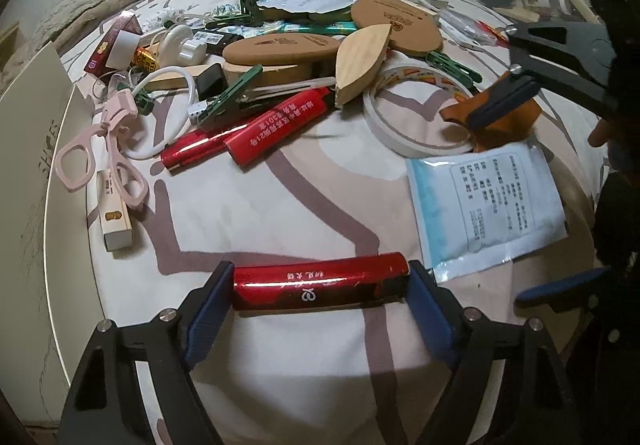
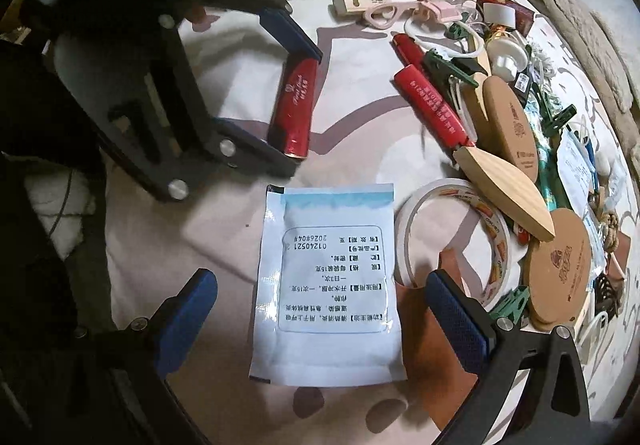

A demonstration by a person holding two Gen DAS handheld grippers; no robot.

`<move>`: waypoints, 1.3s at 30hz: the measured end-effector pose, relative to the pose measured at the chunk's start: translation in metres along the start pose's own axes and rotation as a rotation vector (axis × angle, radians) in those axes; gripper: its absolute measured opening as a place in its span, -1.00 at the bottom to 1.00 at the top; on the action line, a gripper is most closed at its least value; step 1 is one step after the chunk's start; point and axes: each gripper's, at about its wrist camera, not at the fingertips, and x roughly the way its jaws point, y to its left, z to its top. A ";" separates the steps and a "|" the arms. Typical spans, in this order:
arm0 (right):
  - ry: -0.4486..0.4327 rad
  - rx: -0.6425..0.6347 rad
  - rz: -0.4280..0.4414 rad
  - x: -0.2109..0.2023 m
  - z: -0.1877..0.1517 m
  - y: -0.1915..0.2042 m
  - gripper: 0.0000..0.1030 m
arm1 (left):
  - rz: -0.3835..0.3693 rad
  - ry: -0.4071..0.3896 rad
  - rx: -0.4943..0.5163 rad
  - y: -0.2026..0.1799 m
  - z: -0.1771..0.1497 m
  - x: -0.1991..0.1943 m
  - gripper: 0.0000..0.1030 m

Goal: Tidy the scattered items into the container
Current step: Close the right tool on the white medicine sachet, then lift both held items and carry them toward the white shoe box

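Left hand-held gripper [image 1: 320, 285] clamped endwise on red tube [image 1: 320, 285], right hand-held gripper [image 2: 320, 309] spread wide over sachet [image 2: 328, 285] beside that tube, both on bed [image 1: 280, 205].

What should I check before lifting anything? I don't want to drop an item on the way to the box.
1. Left gripper pads at both ends of the red tube: ok.
2. Grip firm enough to lift: cannot tell.
3. Right gripper open astride the blue-white sachet: ok.
4. Sachet gripped: not ok, pads stand clear of it.
5. White box within view: ok.
6. Box open with room inside: cannot tell.
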 end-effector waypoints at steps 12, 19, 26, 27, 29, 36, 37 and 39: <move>0.014 0.030 -0.022 -0.003 0.002 -0.008 0.50 | -0.028 0.000 0.049 0.000 -0.012 -0.005 0.66; -0.014 0.044 -0.048 -0.012 -0.002 -0.008 0.16 | -0.041 0.033 -0.024 0.002 -0.006 -0.002 0.80; -0.031 0.070 -0.048 -0.023 -0.010 -0.013 -0.01 | -0.055 0.049 -0.081 0.007 -0.002 0.000 0.76; -0.033 0.072 -0.050 -0.025 -0.011 -0.014 -0.01 | -0.047 0.053 -0.081 0.007 -0.001 0.000 0.76; -0.037 0.076 -0.053 -0.027 -0.012 -0.013 -0.01 | -0.032 0.051 -0.076 0.005 -0.001 0.000 0.67; -0.064 0.134 -0.066 -0.036 -0.010 -0.011 -0.01 | -0.022 0.054 -0.095 0.007 0.002 -0.004 0.62; -0.069 0.139 -0.067 -0.033 -0.007 -0.012 -0.01 | -0.019 0.054 -0.097 0.007 0.002 -0.005 0.62; -0.080 0.144 -0.073 -0.038 -0.006 -0.012 -0.01 | -0.015 0.055 -0.104 0.007 0.004 -0.006 0.62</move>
